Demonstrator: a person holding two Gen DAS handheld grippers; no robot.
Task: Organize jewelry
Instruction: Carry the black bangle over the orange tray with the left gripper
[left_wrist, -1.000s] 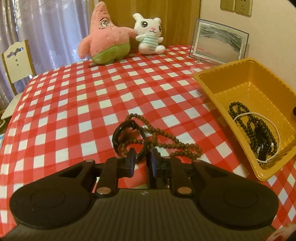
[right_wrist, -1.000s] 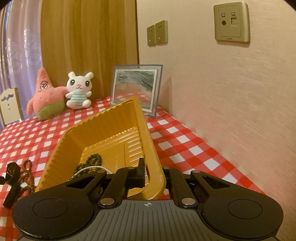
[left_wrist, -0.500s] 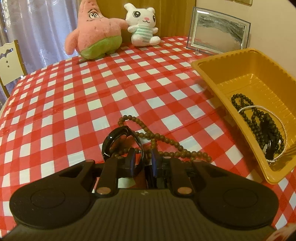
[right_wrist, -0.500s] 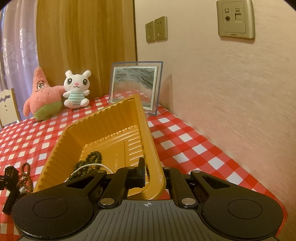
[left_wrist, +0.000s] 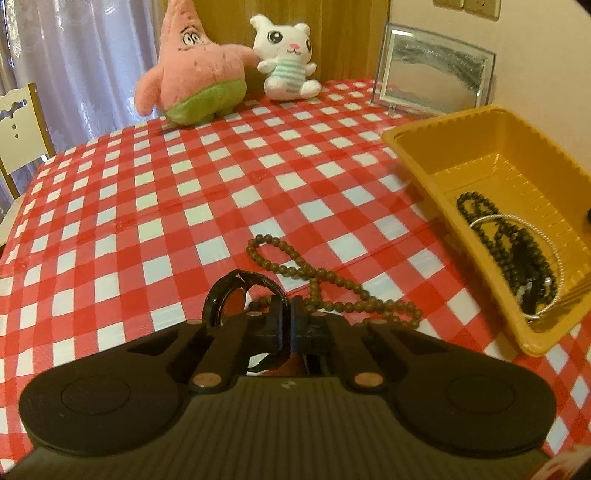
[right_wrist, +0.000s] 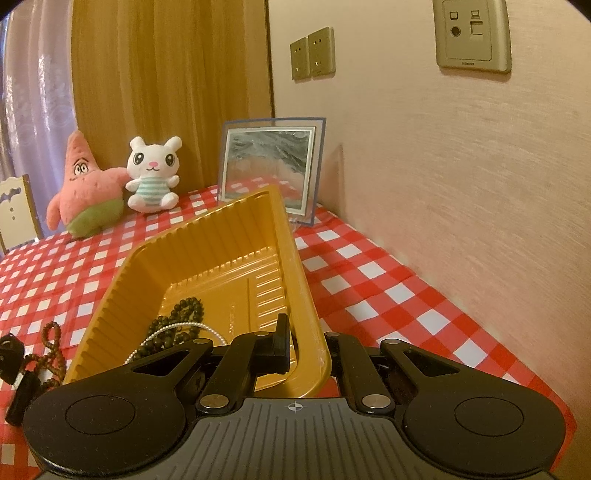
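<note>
A black looped band (left_wrist: 221, 295) lies on the checked cloth, tangled with a brown bead necklace (left_wrist: 314, 277). My left gripper (left_wrist: 286, 317) is closing; its fingers now pinch the band's near side. A yellow tray (left_wrist: 424, 177) on the right holds black beads (left_wrist: 495, 236) and a pearl strand (left_wrist: 554, 258). In the right wrist view my right gripper (right_wrist: 306, 350) is shut on the near corner wall of the tray (right_wrist: 221, 236), one finger inside and one outside. The necklace (right_wrist: 48, 354) shows at that view's left edge.
Two plush toys (left_wrist: 192, 74) and a framed picture (left_wrist: 432, 77) stand at the table's far side. A chair (left_wrist: 18, 125) is beyond the left edge. A wall (right_wrist: 461, 184) runs close along the table's right side, behind the tray.
My left gripper's fingers, slightly apart around the black band before, have come together on it. The right gripper and the tray have not moved.
</note>
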